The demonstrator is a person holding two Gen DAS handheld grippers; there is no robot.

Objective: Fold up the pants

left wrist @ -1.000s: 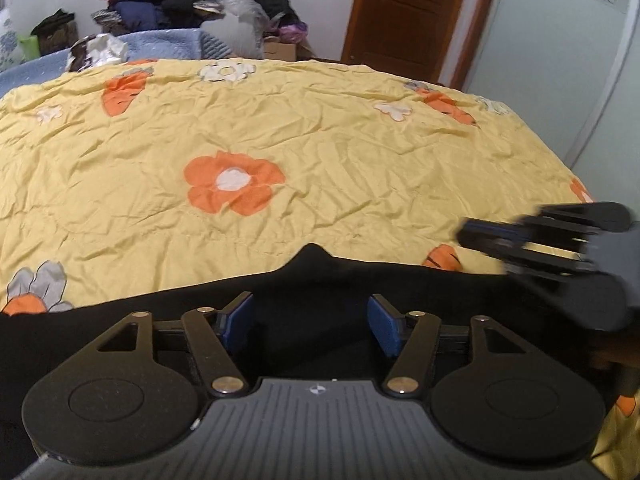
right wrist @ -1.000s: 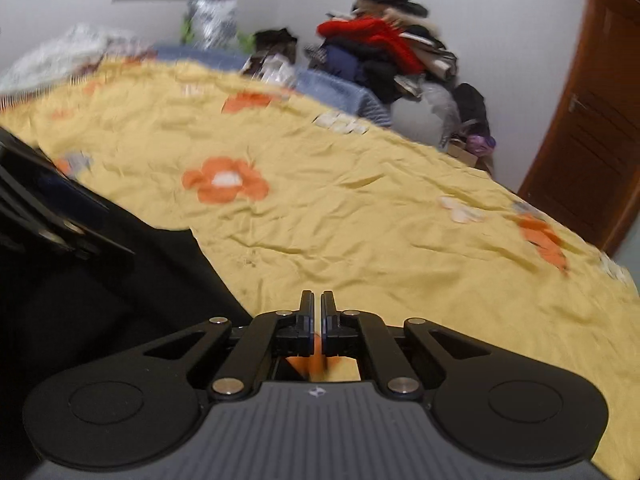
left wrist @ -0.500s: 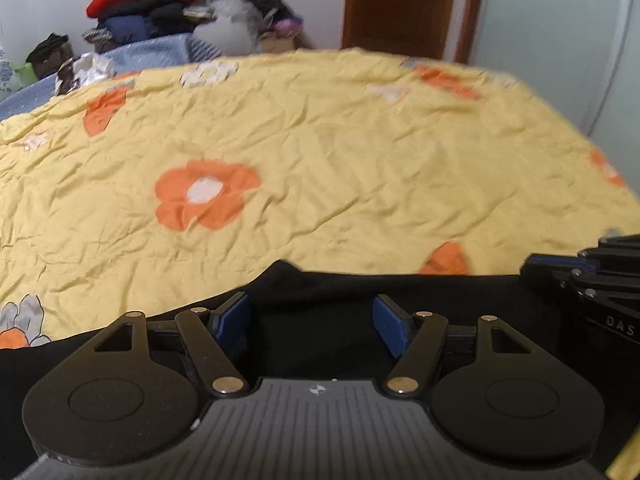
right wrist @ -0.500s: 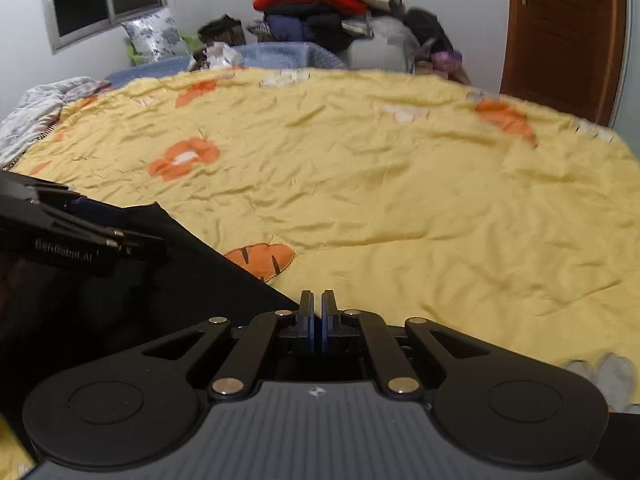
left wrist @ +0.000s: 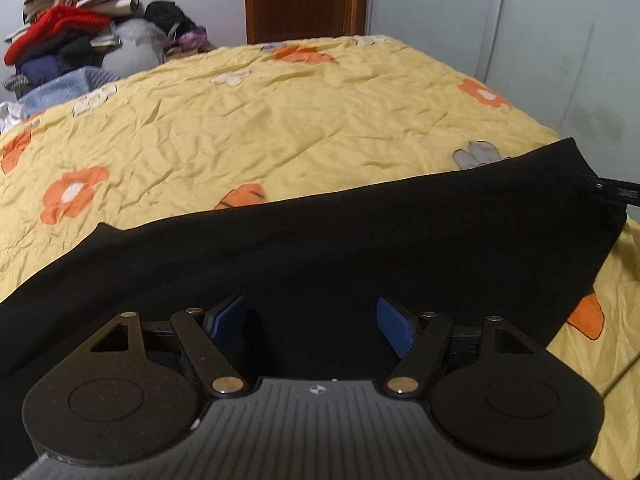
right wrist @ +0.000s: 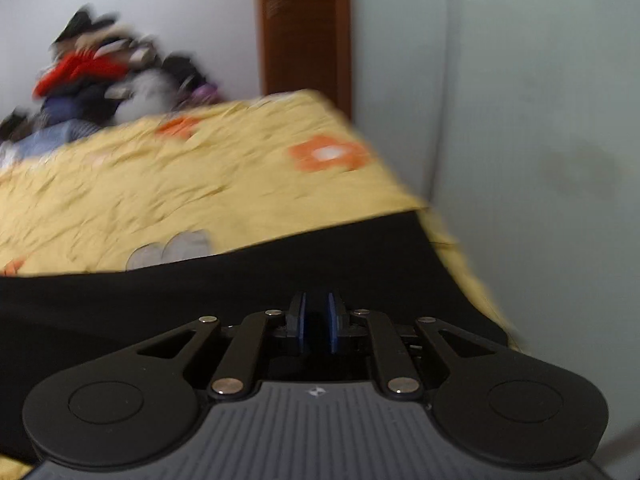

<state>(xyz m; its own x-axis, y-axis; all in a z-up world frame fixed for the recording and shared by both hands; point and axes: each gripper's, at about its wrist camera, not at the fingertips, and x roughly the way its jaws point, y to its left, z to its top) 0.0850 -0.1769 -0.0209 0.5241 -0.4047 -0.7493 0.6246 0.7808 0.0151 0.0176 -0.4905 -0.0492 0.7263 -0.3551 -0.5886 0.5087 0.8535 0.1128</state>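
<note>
The black pants (left wrist: pixel 360 248) lie stretched in a long band across the near side of the bed, on the yellow quilt (left wrist: pixel 280 120) with its orange flowers.

The left gripper (left wrist: pixel 310 320) hangs over the pants with its blue pads (left wrist: pixel 394 326) spread wide apart; its jaws have just been opening. Black cloth lies below and ahead of the gap, and neither pad presses on it. Beyond the fingertips the upper edge of the pants runs slantwise, rising toward the right, where the far end of the cloth reaches the bed's edge. There, at the right border of this view, a black tip of the right gripper (left wrist: pixel 616 192) shows beside the corner of the pants.

From its own camera, which is blurred, the right gripper (right wrist: pixel 316 326) sits over that end of the pants with a narrow slit between its pads; its jaws have just been opening from shut. Whether any cloth sits in the slit I cannot tell, black against black.

Farther off, past the quilt, stand a clothes pile (left wrist: pixel 68 36) to the left and a brown door (left wrist: pixel 304 0) straight ahead.
</note>
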